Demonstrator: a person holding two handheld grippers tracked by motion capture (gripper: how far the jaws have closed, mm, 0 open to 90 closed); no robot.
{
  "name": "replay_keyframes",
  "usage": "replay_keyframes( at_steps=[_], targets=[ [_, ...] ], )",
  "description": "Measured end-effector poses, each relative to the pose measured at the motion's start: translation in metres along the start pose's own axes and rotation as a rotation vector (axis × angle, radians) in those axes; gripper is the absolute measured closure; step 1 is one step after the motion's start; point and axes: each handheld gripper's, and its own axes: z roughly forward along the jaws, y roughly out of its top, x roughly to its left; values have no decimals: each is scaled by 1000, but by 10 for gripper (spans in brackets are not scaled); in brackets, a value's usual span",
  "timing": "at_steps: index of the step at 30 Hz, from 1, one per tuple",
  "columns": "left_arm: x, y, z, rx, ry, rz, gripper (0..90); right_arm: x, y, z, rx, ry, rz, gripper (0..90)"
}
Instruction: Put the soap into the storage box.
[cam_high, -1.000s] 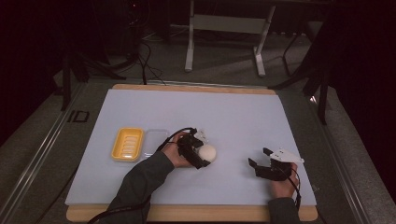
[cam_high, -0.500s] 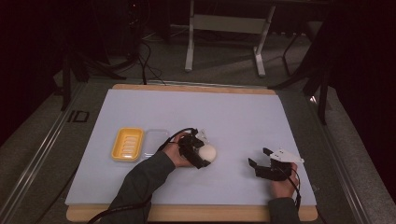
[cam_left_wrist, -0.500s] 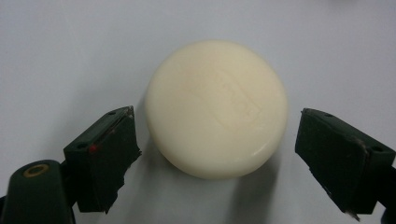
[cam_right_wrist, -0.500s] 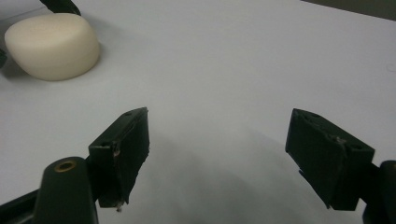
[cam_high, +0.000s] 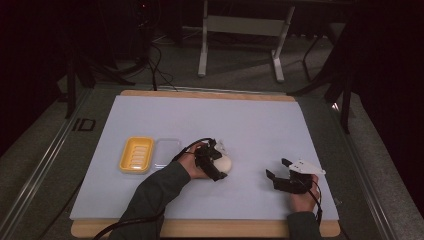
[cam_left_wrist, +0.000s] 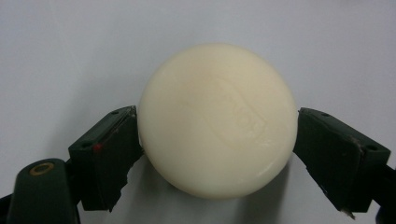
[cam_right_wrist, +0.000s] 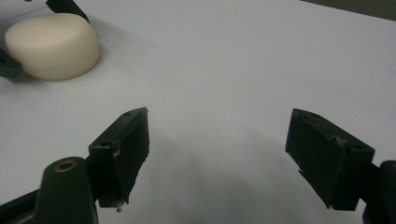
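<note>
Nothing has moved: my left gripper (cam_left_wrist: 217, 149) still pinches the round cream soap bar (cam_left_wrist: 217, 121) on the white mat (cam_high: 250, 125) beside the yellow ridged plastic dish (cam_high: 136, 155), my right gripper (cam_right_wrist: 217, 158) rests wide open and empty, and the smooth curved bar could squirt free under a hard squeeze.

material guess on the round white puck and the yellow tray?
Round puck: looks like a bar of soap, cream, matte and waxy, with a faint embossed mark pressed into its top. The left gripper has a jaw against each side.
Yellow tray: probably moulded plastic, glossy, with raised ribs across its floor. A soap dish, by the look.
</note>
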Motion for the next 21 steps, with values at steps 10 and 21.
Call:
replay_keyframes(
  at_steps=[10,21],
  targets=[
    [-2,1,5,26,12,18,191,0,0,0,0,0,-1,212],
    [-2,7,5,58,18,32,245,0,0,0,0,1,0,212]
  ],
)
